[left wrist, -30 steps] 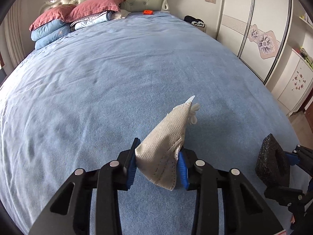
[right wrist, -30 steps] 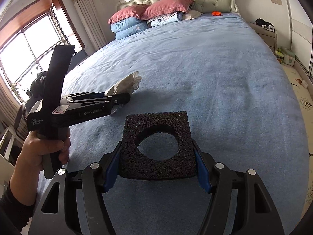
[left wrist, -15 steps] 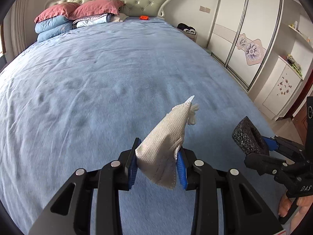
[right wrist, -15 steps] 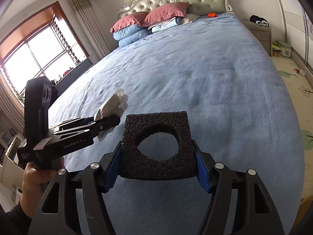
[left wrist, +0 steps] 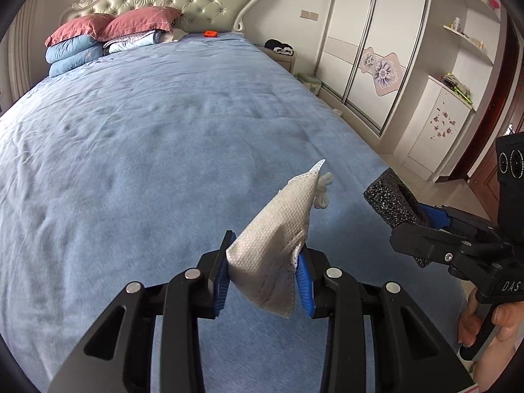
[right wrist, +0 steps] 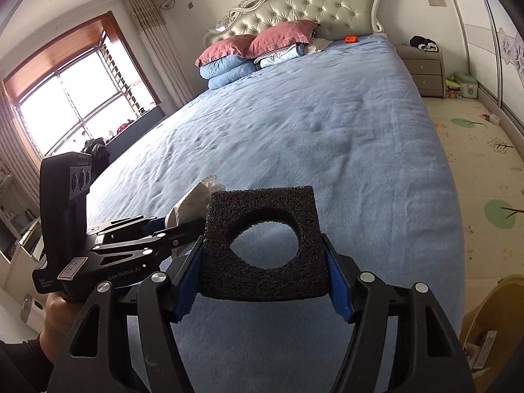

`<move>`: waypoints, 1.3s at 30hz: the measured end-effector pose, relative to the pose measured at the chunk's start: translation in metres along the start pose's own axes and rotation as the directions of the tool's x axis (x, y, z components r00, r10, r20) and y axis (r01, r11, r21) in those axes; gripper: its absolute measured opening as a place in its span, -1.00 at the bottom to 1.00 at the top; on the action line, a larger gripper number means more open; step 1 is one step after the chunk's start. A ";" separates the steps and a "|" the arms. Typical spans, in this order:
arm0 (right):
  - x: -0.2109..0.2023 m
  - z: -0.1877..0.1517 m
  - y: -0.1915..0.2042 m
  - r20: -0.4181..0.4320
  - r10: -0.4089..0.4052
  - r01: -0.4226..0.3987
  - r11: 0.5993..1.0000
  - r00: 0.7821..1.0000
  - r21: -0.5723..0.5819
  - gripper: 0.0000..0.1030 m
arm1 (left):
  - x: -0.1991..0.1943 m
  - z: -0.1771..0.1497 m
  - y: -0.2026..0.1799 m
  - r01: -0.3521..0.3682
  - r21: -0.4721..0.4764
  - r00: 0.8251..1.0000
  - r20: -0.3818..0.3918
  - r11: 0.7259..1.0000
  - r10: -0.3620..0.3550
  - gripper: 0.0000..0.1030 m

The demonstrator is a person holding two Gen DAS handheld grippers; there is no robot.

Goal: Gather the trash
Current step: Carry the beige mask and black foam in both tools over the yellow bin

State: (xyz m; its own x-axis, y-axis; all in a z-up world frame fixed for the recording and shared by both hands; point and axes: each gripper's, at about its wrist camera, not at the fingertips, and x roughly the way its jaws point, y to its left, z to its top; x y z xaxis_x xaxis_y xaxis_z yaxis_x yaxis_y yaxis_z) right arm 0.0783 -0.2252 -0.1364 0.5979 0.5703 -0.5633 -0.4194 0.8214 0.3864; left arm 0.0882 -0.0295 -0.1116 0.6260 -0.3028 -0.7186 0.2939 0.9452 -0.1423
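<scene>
Right view only — yellow bin (right wrist: 491, 321) beside bed (right wrist: 327, 124).

On my left gripper (right wrist: 183, 226), seen from the right wrist camera, I can read "GenRobot.AI" printed in white along the black arm, and a small pinkish sticker (right wrist: 72, 266) with handwriting that looks like "05 H", though I can't be sure. From the left wrist camera, my right gripper (left wrist: 422, 216) shows the white letters "DAS" on its black body, cut off at the frame edge.
</scene>
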 end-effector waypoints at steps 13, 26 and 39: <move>-0.110 -0.062 -0.049 0.076 -0.126 0.121 0.990 0.989 0.073 0.24 | 0.002 -0.018 -0.115 0.155 0.145 0.988 -0.047 0.977 -0.150 -0.31; -0.201 -0.105 -0.142 0.130 -0.343 0.302 0.918 0.930 0.257 0.24 | 0.053 -0.017 -0.261 0.345 0.290 0.935 -0.194 0.893 -0.298 -0.31; -0.248 -0.152 -0.216 0.093 -0.476 0.404 0.821 0.875 0.403 0.24 | 0.129 -0.020 -0.364 0.467 0.339 0.861 -0.383 0.817 -0.333 -0.30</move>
State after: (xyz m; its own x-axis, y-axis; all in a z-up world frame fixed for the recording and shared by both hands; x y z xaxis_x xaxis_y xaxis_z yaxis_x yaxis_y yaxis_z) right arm -0.0832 -0.5453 -0.1909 0.7859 0.1086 -0.6087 0.1722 0.9071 0.3842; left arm 0.0479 -0.4104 -0.1661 0.1642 -0.5292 -0.8324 0.7774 0.5889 -0.2210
